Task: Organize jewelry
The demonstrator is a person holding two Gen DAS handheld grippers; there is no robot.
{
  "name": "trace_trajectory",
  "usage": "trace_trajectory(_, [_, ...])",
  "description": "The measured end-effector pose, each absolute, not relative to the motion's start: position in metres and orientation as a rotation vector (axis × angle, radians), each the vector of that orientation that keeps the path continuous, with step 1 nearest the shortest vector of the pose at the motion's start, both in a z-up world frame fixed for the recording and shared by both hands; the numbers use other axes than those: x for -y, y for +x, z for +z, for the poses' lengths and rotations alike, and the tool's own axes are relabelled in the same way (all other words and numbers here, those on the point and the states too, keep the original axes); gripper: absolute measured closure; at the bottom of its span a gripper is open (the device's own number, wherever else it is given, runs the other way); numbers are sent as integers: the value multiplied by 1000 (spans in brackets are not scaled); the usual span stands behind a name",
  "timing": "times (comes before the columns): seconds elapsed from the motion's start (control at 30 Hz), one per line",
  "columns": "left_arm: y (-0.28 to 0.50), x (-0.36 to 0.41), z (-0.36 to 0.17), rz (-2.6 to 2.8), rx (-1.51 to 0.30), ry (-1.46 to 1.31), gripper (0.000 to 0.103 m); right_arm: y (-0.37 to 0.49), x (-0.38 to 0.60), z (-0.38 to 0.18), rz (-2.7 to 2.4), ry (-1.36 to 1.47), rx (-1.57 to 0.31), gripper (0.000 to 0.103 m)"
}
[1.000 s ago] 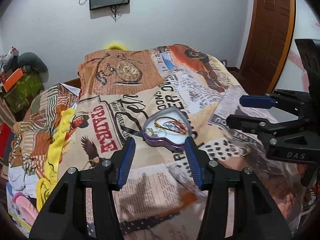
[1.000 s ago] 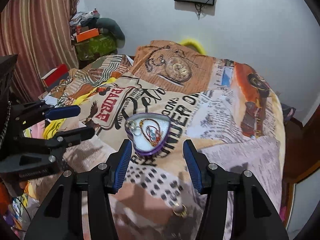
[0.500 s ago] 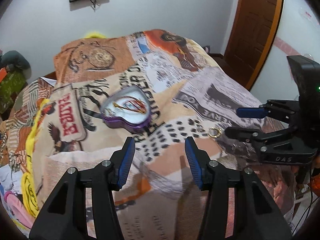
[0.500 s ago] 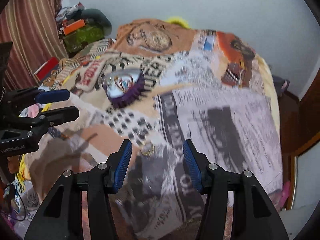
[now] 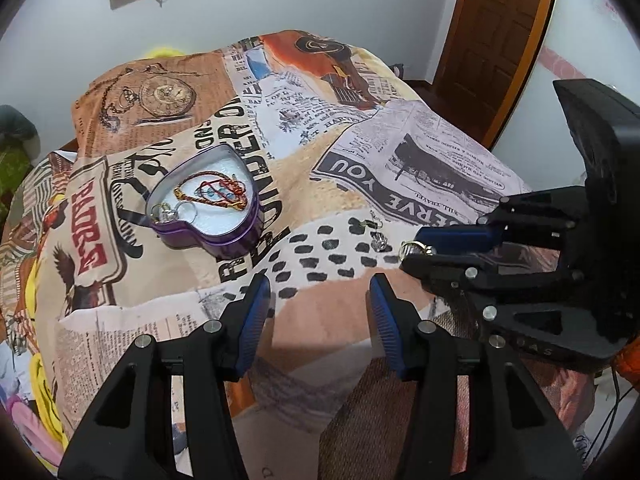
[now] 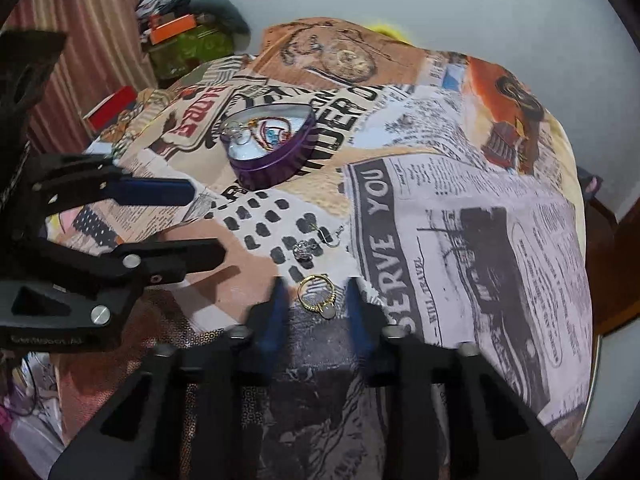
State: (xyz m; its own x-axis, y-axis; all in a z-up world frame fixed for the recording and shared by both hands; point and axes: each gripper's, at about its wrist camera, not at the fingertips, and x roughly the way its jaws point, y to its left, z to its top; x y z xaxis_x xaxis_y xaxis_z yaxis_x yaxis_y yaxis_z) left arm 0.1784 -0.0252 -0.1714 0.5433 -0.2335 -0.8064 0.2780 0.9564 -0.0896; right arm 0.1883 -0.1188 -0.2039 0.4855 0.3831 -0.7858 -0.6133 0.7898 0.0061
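The right claw (image 6: 316, 300) straddles a gold ring (image 6: 317, 295) on the bed (image 6: 460, 240), jaws narrowed but not touching it. The left claw (image 5: 320, 304) hovers wide, empty — the purple heart tin (image 5: 208, 210) at its 11 o'clock.

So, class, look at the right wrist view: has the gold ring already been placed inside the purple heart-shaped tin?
No, the gold ring lies on the bedspread between the right tool's fingers, well short of the tin.

A bed (image 5: 400, 152) wears a newspaper-print cover. On it lie a purple heart-shaped tin (image 5: 208, 208), a gold ring (image 6: 318, 292) and small earrings (image 6: 310, 246).
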Motion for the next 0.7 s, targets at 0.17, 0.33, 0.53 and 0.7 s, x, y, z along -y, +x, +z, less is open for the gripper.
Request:
trace_trajectory(0.17, [189,31,-170,-348,-958,28,52,187,132,-200,617,-258,-854,95])
trace_trajectory(0.33, [198,49,-175,-392,-969,44,67,192,151,-197,586,-191,-851,95])
trace_trajectory(0.53, [210,65,-184,-412,-995,66,85,195,169,-192,560,-137,-843,95])
trace_trajectory(0.7, [212,70,-187,-401,-985,87,95,197,173,-188,557,-120,-834,95])
